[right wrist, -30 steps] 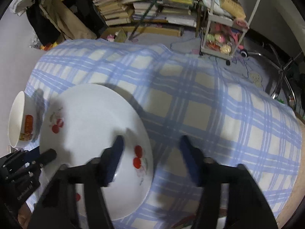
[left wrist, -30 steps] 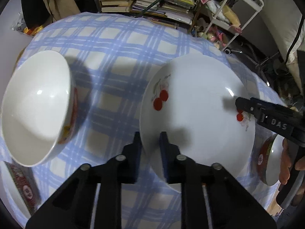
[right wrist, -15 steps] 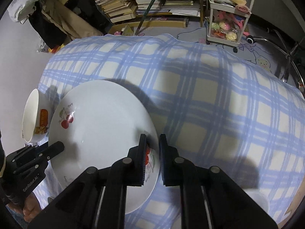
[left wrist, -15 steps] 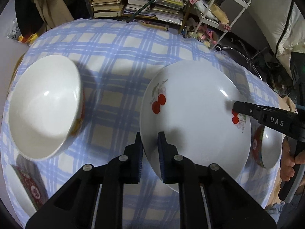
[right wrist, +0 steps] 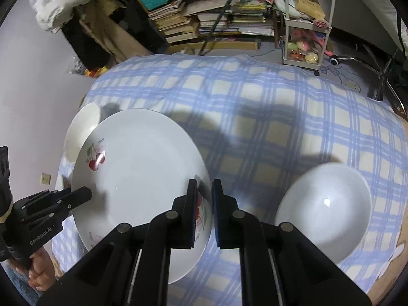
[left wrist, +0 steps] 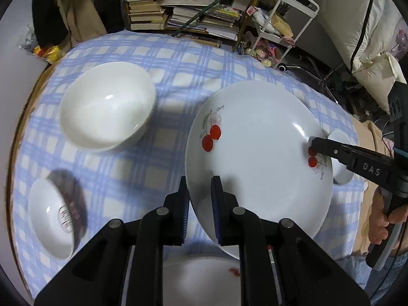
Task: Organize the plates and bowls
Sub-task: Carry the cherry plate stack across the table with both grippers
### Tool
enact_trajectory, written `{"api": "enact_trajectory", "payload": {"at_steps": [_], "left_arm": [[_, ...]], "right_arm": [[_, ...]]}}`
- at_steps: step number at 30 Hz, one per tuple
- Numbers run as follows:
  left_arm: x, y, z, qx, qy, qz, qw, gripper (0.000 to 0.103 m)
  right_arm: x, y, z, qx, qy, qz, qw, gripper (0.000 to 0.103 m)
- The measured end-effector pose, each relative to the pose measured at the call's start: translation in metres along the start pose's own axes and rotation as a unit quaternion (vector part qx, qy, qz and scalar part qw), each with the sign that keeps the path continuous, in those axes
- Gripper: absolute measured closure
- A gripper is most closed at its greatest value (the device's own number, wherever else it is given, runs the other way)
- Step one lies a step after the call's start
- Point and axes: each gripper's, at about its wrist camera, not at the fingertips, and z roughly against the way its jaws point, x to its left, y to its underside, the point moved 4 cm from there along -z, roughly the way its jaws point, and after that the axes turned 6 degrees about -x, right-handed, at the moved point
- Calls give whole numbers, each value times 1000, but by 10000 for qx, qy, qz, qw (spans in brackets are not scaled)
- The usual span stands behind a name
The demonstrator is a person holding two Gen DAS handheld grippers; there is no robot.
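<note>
Both grippers pinch the cherry plate's rim: the left gripper [left wrist: 200, 204] nearly closed on its near-left edge, the right gripper [right wrist: 204, 213] likewise on the opposite edge. The cherry plate [left wrist: 257, 158] hangs face-up above the checked tablecloth [left wrist: 178, 58] (glazed, rigid, likely slippery and breakable); round, no long axis, tilted slightly.

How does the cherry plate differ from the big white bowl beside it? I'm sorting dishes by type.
The cherry plate is wide and shallow; the big white bowl is deep and narrower. The plate's inside bears red cherry prints; the bowl's inside is plain. The plate is gripped at opposite rims by the left claw and the right claw; the bowl sits alone on the checked cloth. Both are glossy white.
</note>
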Motion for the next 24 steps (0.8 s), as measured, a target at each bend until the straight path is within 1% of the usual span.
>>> {"api": "enact_trajectory", "payload": {"at_steps": [4, 11, 14, 16, 18, 21, 24], "left_arm": [[13, 22, 24, -43, 25, 114, 9999, 88], [37, 69, 53, -65, -87, 306, 9995, 88], [45, 87, 62, -102, -41, 442, 9990, 88], [51, 98, 68, -151, 11, 538, 9984, 88], [56, 111, 73, -167, -35, 600, 9981, 87], [62, 129, 78, -129, -51, 675, 9976, 87], [65, 142, 80, -147, -167, 691, 9974, 87]], "right_arm": [[18, 17, 15, -80, -140, 41, 9999, 90], [48, 53, 31, -222, -330, 103, 9992, 90], [59, 71, 32, -179, -362, 75, 9992, 90], [67, 81, 34, -192, -308, 165, 9992, 90], [75, 91, 35, -195, -302, 244, 9991, 90], [81, 106, 35, -215, -412, 169, 9988, 90], [85, 121, 33, -201, -470, 145, 9986, 90]]}}
